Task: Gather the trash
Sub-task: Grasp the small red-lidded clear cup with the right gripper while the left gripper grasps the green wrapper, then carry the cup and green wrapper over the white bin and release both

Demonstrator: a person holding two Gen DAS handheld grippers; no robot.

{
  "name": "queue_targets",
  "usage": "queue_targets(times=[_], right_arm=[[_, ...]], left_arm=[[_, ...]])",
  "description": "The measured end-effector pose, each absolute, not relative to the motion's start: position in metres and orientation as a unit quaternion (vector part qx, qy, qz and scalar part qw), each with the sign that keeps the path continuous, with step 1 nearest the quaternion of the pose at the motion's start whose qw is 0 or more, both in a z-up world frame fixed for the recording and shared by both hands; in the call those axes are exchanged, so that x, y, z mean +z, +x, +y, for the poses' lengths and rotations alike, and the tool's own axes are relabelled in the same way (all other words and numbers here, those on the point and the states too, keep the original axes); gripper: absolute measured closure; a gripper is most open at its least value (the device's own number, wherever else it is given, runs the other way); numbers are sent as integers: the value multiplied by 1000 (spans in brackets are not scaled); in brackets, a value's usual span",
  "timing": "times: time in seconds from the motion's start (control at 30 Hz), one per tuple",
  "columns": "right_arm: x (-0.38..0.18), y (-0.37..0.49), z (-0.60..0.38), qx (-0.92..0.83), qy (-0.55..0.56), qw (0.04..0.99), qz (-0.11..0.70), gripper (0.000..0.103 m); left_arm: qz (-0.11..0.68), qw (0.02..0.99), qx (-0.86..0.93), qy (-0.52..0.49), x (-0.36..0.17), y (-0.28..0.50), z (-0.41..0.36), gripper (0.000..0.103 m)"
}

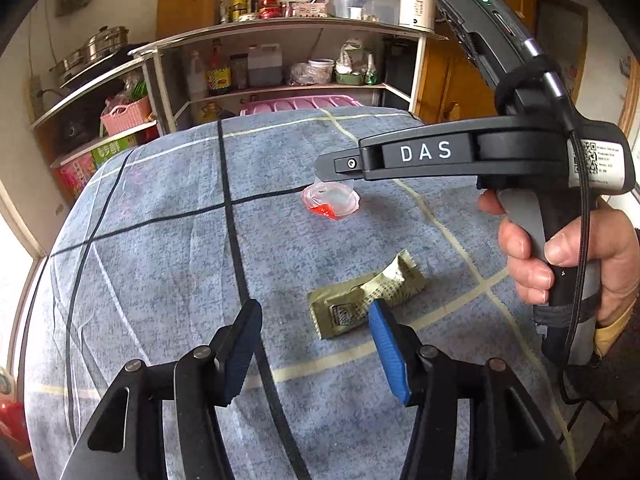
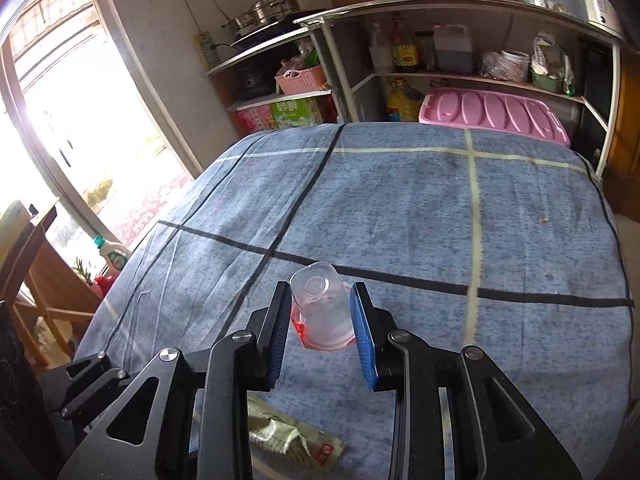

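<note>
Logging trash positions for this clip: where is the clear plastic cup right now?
The clear plastic cup sits mouth-down on the blue checked cloth, between the right gripper's pads, beyond the green wrapper near the left gripper.

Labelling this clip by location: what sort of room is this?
Probably a home kitchen or dining corner: open shelves hold sauce bottles, steel pots sit on a side rack, and a cloth-covered table fills the foreground.

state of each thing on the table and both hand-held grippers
cup: clear, upside down, torn red lid at its rim, between the right fingers
wrapper: crumpled, flat on the cloth, not held
left hand-held gripper: open, empty, above the wrapper
right hand-held gripper: closed around the cup
</note>
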State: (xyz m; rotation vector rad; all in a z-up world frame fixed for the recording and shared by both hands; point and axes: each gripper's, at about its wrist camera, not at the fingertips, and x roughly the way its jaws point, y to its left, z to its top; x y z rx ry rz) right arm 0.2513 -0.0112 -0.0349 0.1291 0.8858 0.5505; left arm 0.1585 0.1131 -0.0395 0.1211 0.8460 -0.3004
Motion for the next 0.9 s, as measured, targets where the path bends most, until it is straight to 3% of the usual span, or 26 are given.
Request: queue_targets(times=[0.43, 0.6, 0.77, 0.9], right_arm=[[-38, 247, -44, 223, 60, 876, 424, 71], [-37, 240, -49, 225, 67, 876, 422, 71], [-37, 228, -57, 226, 75, 875, 421, 71], [-35, 218, -66, 225, 87, 876, 419, 71]], left_arm=[[432, 866, -227, 109, -62, 182, 69, 47], [434, 866, -224, 105, -62, 179, 64, 63], [436, 868, -216, 103, -61, 172, 63, 73], [441, 870, -201, 90, -60, 167, 64, 75]])
